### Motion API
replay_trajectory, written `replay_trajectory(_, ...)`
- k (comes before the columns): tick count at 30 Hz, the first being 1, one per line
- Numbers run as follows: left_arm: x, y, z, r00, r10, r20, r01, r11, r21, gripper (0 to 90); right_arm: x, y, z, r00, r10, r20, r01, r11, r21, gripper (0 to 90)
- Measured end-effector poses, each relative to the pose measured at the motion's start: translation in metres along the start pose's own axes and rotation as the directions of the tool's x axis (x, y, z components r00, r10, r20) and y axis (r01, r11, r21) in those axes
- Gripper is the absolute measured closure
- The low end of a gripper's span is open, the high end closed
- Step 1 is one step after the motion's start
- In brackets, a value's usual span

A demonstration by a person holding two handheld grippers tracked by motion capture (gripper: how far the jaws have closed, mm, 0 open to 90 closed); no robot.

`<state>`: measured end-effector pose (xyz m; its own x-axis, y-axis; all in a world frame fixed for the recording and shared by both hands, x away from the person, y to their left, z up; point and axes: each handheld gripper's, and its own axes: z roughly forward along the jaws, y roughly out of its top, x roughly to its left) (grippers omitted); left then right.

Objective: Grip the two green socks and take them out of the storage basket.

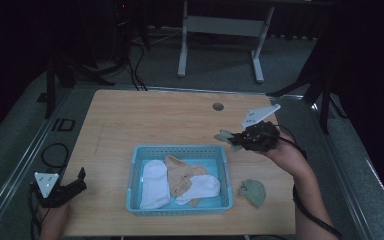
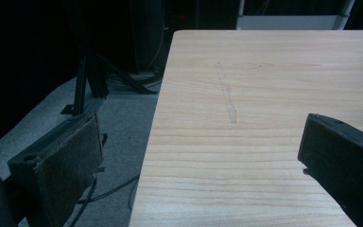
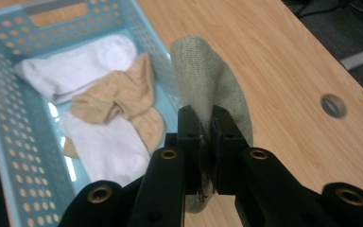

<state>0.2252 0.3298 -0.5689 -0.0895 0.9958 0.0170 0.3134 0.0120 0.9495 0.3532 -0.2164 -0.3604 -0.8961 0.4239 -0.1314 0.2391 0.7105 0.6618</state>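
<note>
White desk frame, floor cables

Dim overhead light falls on the wooden counter in the high view, its surroundings fading to near black toward 12 o'clock. Shadows are soft; glare is slight. Close jaws blur in both gripper views, perhaps from short focus.

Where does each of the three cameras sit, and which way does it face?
High view: above the person's side, facing forward and down on the table; both forearms show.
Left gripper view: on the left tool, facing along the table's bare left part; its two open jaws show.
Right gripper view: on the right tool, facing the basket; its jaws pinch a green sock.
Shared: the high and right gripper views both show the basket and held sock.
</note>
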Motion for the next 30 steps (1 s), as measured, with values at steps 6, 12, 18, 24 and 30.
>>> replay_trajectory(6, 0.000, 0.000, 0.000, 1.0000, -0.002, -0.001, 0.002, 1.0000, -0.001, 0.4, -0.013, -0.019, -0.002, 0.9976, 0.062, 0.032, -0.062, 0.998, 0.003, 84.1)
replay_trajectory(12, 0.000, 0.000, 0.000, 1.0000, 0.001, -0.001, -0.001, 1.0000, 0.002, 0.4, -0.028, -0.048, 0.000, 0.9891, 0.137, 0.055, -0.138, 0.990, 0.010, 84.0)
replay_trajectory(18, 0.000, 0.000, 0.000, 1.0000, 0.000, -0.001, 0.000, 1.0000, 0.002, 0.4, -0.039, -0.072, 0.007, 0.9805, 0.175, 0.089, -0.182, 0.981, 0.073, 83.9)
replay_trajectory(24, 0.000, 0.000, 0.000, 1.0000, -0.001, -0.001, 0.001, 1.0000, 0.003, 0.4, -0.052, -0.101, 0.017, 0.9667, 0.231, 0.111, -0.242, 0.964, 0.106, 83.7)
replay_trajectory(30, 0.000, 0.000, 0.000, 1.0000, 0.000, -0.003, 0.000, 1.0000, 0.003, 0.4, -0.057, -0.124, 0.036, 0.9516, 0.278, 0.131, -0.295, 0.947, 0.130, 83.7)
